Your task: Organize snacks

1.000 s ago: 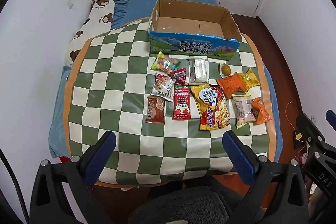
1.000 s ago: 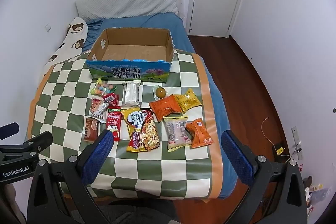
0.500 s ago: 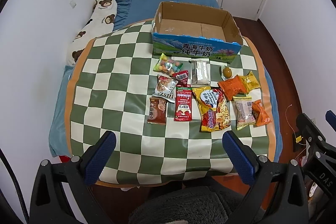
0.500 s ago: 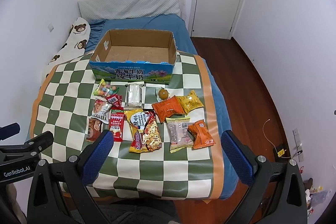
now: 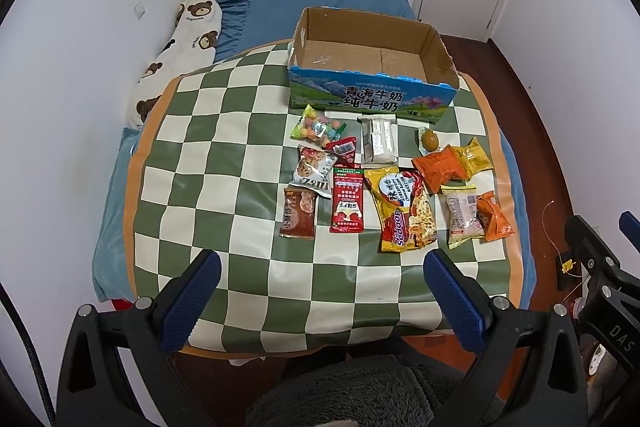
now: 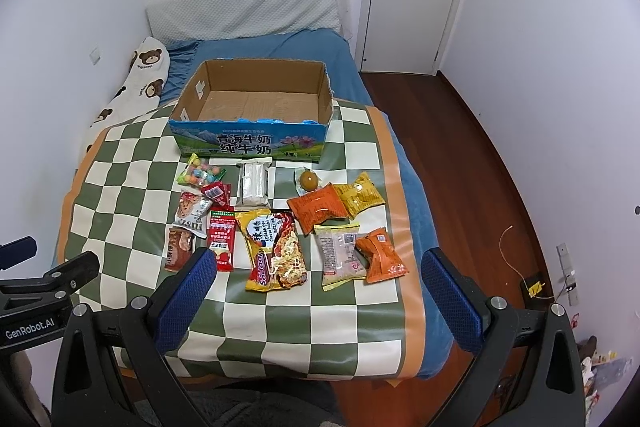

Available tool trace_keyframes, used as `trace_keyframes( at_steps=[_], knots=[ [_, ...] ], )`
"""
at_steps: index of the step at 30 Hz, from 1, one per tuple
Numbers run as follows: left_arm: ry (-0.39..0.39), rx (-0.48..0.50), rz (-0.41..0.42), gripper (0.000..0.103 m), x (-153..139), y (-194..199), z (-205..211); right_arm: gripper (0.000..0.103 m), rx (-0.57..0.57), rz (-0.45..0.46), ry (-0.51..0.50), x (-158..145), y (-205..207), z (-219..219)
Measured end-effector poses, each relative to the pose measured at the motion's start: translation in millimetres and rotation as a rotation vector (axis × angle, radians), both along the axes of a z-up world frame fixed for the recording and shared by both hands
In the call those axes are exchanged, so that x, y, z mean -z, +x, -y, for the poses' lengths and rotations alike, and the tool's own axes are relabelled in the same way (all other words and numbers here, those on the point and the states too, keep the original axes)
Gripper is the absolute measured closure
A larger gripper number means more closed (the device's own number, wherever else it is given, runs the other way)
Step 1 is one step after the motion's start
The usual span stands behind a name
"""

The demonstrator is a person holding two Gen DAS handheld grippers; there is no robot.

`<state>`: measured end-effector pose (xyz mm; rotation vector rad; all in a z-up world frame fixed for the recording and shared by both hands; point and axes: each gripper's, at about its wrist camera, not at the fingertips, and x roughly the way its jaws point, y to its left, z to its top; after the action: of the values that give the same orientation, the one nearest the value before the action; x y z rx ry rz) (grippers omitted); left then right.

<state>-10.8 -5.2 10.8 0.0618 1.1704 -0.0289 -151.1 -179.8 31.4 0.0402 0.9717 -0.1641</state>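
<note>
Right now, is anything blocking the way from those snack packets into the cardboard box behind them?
Nothing visible does. The cardboard box is open on top with a bare floor, right behind the snacks on the checkered cloth. The left gripper and right gripper are both open, above the cloth's near edge.

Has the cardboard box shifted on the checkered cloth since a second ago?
No. The cardboard box keeps its place against the cloth's squares; only the cameras moved.
</note>
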Motion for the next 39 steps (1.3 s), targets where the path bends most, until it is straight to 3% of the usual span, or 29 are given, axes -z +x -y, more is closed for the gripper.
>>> trace_keyframes(
  at_steps=[39],
  knots=[
    [0.002,0.002,0.011,0.000,-7.7,-1.2,12.0,0.000,0.012,0.002,0.005,-4.4,-9.6,7.5]
  ],
)
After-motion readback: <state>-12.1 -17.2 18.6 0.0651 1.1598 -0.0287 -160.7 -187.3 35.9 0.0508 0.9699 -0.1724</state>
